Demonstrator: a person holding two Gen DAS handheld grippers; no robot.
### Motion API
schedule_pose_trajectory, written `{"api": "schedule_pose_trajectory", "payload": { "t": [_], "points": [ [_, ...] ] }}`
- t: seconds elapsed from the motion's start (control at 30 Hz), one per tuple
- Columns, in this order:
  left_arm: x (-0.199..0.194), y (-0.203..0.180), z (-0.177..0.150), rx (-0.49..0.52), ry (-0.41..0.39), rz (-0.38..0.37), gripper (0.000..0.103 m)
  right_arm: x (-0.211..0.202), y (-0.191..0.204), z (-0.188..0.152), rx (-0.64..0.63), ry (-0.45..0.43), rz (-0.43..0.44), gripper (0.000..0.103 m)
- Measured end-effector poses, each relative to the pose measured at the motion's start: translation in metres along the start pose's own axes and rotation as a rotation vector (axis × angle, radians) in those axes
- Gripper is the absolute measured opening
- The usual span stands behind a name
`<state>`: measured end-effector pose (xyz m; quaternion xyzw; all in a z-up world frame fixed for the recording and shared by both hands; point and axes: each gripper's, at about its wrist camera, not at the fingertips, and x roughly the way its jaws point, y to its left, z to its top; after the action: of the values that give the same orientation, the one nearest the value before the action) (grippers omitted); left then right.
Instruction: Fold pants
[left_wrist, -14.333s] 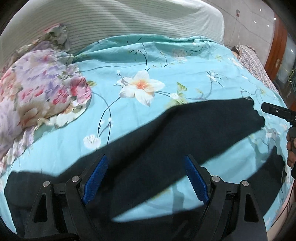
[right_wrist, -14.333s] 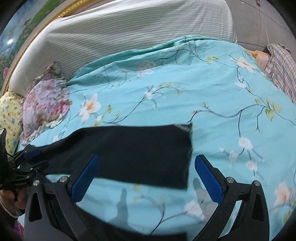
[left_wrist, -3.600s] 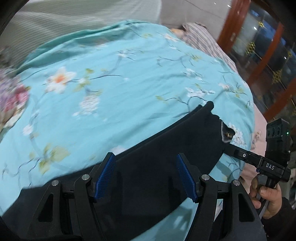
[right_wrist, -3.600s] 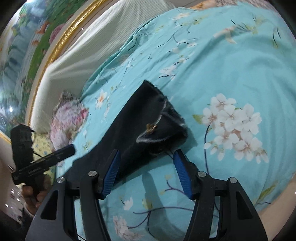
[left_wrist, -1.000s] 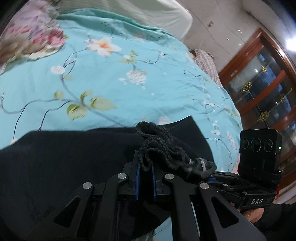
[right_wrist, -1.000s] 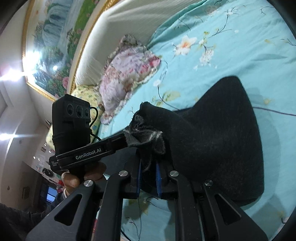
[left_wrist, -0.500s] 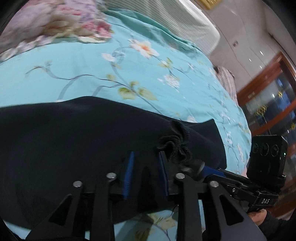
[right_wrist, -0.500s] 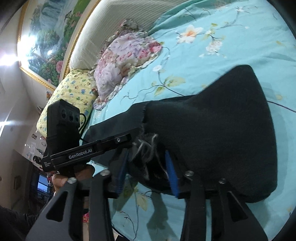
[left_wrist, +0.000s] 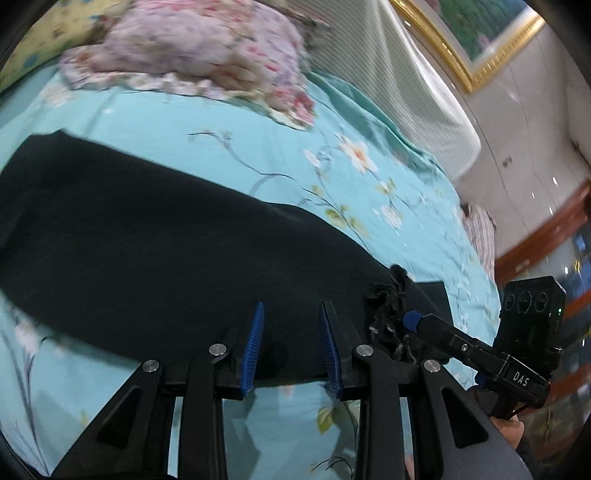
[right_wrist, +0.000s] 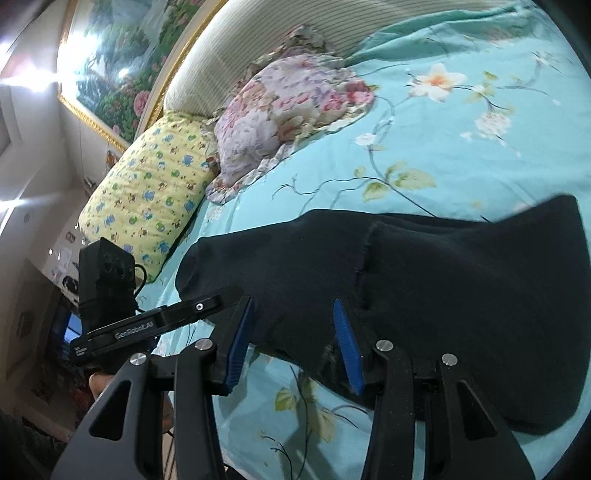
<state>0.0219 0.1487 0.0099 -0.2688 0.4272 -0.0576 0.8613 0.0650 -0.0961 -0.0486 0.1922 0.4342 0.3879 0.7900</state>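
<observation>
So left to right in your left wrist view: the black pants (left_wrist: 155, 236) lie as one long dark band on the teal floral bedspread (left_wrist: 207, 155), with the long axis running from the far left edge of the view across to the frayed hems (left_wrist: 388, 310) at lower right. Your left gripper (left_wrist: 291, 343) sits just over the near edge of that band, and its jaws have just been opening; they stand partly apart with nothing pinched, only cloth lying beneath the gap. The right gripper (left_wrist: 413, 318) has its blue tip touching or just beside the frayed hems, hard to say which. From the right wrist view, the right gripper (right_wrist: 291, 347) has also just been opening: partly apart, and the fabric lies under the gap unclamped. Looks like one fold is laid down, since a doubled layer edge (right_wrist: 365, 254) shows across the cloth. For the next fold you'd go for the far end, off to the left of the left gripper, so that hand is nearer. Count: one pair of pants, two grippers, two pillows: a floral pillow (right_wrist: 280, 107) and a yellow pillow (right_wrist: 147, 184).
</observation>
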Motion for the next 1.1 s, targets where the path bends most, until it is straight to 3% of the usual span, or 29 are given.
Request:
{"api": "schedule_pose_trajectory", "payload": {
  "t": [0.27,0.47,0.83,0.9,1.1],
  "points": [
    [-0.031,0.037,-0.016,-0.110,-0.062,0.057,0.032,0.031,0.028,0.008,-0.081,0.057,0.007,0.046],
    [-0.054,0.067,-0.026,-0.187,-0.113,0.133,0.040,0.058,0.048,0.016,-0.131,0.103,0.032,0.046],
    [-0.081,0.116,-0.027,-0.357,-0.176,0.168,0.049,0.104,0.081,0.032,-0.208,0.178,0.058,0.046],
    [-0.082,0.123,-0.025,-0.385,-0.185,0.185,0.054,0.111,0.086,0.035,-0.223,0.190,0.060,0.046],
    [-0.079,0.144,-0.017,-0.450,-0.194,0.184,0.055,0.134,0.098,0.048,-0.273,0.224,0.062,0.047]
  ]
}}
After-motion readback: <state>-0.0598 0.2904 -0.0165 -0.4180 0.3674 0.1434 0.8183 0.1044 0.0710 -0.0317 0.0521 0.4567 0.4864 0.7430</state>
